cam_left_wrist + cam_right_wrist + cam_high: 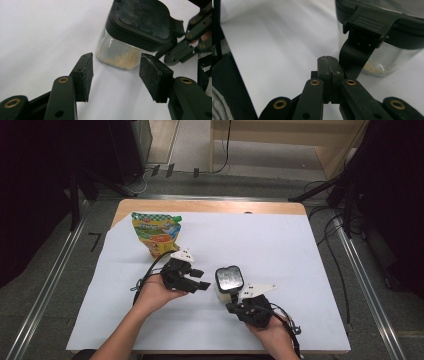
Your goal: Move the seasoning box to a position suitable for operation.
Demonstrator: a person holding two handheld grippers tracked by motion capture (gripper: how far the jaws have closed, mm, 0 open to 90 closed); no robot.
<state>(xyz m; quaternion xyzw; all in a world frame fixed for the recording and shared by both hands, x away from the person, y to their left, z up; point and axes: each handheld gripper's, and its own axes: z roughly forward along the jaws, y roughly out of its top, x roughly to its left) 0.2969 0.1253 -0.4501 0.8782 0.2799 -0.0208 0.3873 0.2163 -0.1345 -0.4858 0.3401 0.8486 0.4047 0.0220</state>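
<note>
One white sheet (280, 270) covers most of the wooden table (210, 206), and on its far left part a colourful pouch (156, 233) stands upright. Near the middle, toward the near edge, sits a clear jar (117, 53) with a black lid (229, 277) and a little pale grain at its bottom. Left of the jar, the left gripper (199, 279) points toward it, jaws apart with nothing between them. Just near of the jar, the right gripper (328, 65) has its jaws pressed together, empty, beside the lid's black latch (368, 27).
</note>
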